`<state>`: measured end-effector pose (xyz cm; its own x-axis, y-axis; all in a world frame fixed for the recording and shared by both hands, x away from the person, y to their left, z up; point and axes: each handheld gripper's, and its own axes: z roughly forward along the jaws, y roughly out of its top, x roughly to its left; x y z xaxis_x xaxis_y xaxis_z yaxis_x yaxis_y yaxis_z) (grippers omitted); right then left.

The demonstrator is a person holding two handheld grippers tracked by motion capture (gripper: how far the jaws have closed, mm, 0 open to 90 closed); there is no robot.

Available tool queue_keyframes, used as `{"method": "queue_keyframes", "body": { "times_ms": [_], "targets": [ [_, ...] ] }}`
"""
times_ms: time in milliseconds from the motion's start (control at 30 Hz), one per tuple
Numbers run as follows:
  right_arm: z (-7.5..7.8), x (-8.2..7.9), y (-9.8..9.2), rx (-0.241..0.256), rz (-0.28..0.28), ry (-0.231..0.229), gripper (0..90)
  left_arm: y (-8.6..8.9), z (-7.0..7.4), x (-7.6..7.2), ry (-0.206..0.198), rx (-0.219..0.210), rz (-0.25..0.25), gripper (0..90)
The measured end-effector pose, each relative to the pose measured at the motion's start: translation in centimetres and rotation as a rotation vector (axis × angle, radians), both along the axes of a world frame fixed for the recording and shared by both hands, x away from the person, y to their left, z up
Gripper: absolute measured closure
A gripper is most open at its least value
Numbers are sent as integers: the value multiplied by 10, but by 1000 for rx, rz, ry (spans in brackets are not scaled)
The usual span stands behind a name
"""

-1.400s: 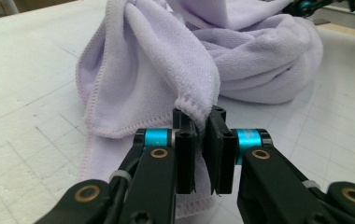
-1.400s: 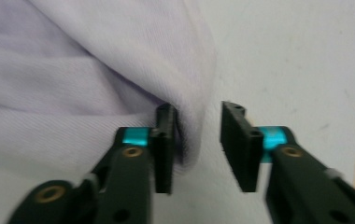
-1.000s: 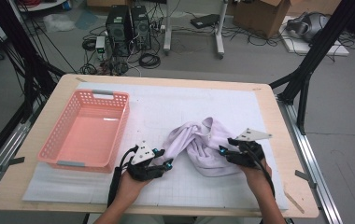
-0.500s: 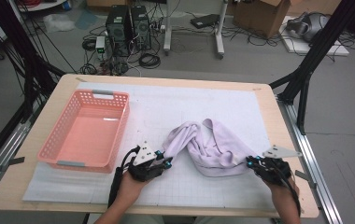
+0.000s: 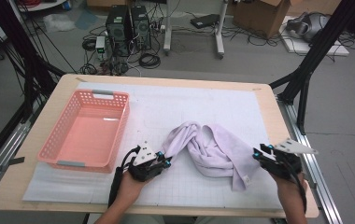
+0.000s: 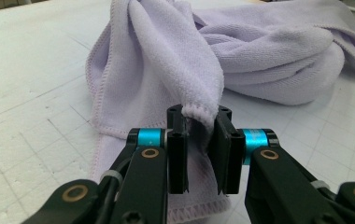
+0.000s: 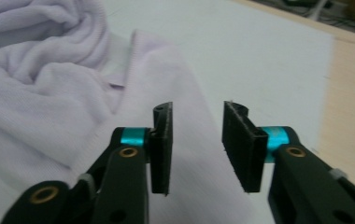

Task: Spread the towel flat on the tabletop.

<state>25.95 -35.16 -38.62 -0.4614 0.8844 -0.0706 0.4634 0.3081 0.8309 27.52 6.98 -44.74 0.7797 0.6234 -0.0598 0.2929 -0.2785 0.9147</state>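
With part of its hem lying hidden between the narrow jaws of the left gripper pinching it, 1 lilac towel is lying bunched near the tabletop's front edge, while the right gripper is hovering wide open beside it, 1 pink basket sitting at the left edge above a cable-strewn floor.

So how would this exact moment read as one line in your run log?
left gripper: shut on towel corner | right gripper: open, empty, by towel's right end | basket: empty
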Motion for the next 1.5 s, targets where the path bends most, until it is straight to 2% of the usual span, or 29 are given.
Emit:
{"method": "queue_keyframes", "body": {
  "times_ms": [167,200,267,333,367,400,433,467,567,667,800,833,900,933,967,1000,1033,1067,1100,1167,1200,1233,1267,1333,1367,1400,1433,1467,1500],
  "targets": [
    [-10,29,35,-25,83,66,521,0,0,0,1,-4,-3,782],
    [-20,45,54,-30,136,113,521,1,0,0,-1,-4,-2,784],
    [-32,56,69,-76,175,176,522,2,0,0,-4,-1,-5,792],
    [-42,62,78,-167,189,217,584,3,0,0,-5,-1,-4,795],
    [-42,62,78,-167,189,217,584,3,0,0,-5,-1,-4,797],
    [-44,64,74,-151,191,230,762,5,1,0,-6,0,-1,798],
    [-44,64,74,-151,191,230,762,5,1,0,-6,0,-1,799],
    [-41,61,65,-192,133,221,830,6,1,-1,-5,-4,2,800],
    [-41,58,48,-191,84,225,839,7,1,-1,-1,-8,3,803],
    [-38,45,14,-175,-40,187,842,9,1,0,-6,-11,16,804],
    [-32,36,-9,-189,-143,189,841,11,2,0,-9,-11,27,804],
    [-32,36,-9,-189,-143,189,841,12,3,1,-11,-14,32,804],
    [-30,34,-15,-191,-173,205,821,13,3,1,-10,-14,33,804],
    [-25,33,-16,-162,-182,189,671,13,3,2,-8,-21,37,804],
    [-25,33,-16,-162,-182,189,671,14,3,2,-8,-21,34,804],
    [-22,33,-14,-141,-169,158,623,14,3,3,-7,-26,29,803],
    [-15,34,-6,-84,-115,110,563,14,3,3,-8,-30,29,804],
    [-15,34,-6,-84,-115,110,563,14,2,3,-11,-34,29,804],
    [-10,40,7,-29,-49,96,525,13,2,3,-11,-35,28,804],
    [-9,44,15,-16,-15,96,517,13,2,3,-10,-32,28,804],
    [-10,54,34,-22,41,111,520,13,3,3,-12,-27,25,804],
    [-10,54,34,-22,41,111,520,13,3,3,-12,-27,25,804],
    [-16,65,55,-33,115,156,557,13,2,3,-12,-32,28,804],
    [-24,72,74,-99,161,184,576,14,3,3,-10,-33,27,804],
    [-24,72,74,-99,161,184,576,14,3,3,-10,-33,27,804],
    [-37,77,87,-132,197,255,588,14,2,3,-9,-40,30,804],
    [-37,77,87,-132,197,255,588,14,2,3,-9,-40,30,804],
    [-45,77,88,-95,206,288,589,15,2,3,-12,-39,31,804],
    [-46,76,86,-75,205,283,590,15,2,3,-12,-39,31,805]
  ]
}}
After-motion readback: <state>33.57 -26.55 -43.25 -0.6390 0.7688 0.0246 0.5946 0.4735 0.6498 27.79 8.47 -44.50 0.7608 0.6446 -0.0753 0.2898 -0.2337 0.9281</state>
